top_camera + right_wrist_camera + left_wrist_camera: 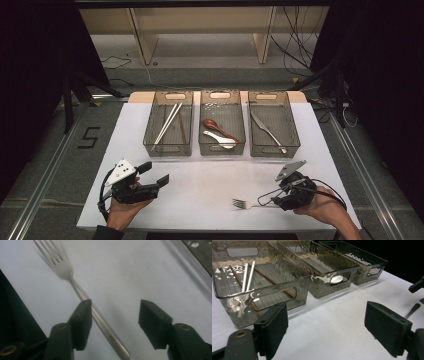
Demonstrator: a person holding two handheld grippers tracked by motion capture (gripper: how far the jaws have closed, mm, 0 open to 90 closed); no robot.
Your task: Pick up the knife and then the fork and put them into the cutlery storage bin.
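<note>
Now, right tongs (pixel 113 315): jaws wide, set over the fork (pixel 75 287), whose handle lies beside my left jaw.
Fork: flat on the white table (pixel 200 185), near edge, tines pointing left.
Left tongs (pixel 325 327): wide, holding nothing, facing the bins (pixel 274 293).

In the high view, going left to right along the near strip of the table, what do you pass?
Left gripper, jaws apart and holding nothing → fork lying flat on the white table, tines pointing left → right gripper, jaws open around the fork's handle.
</note>
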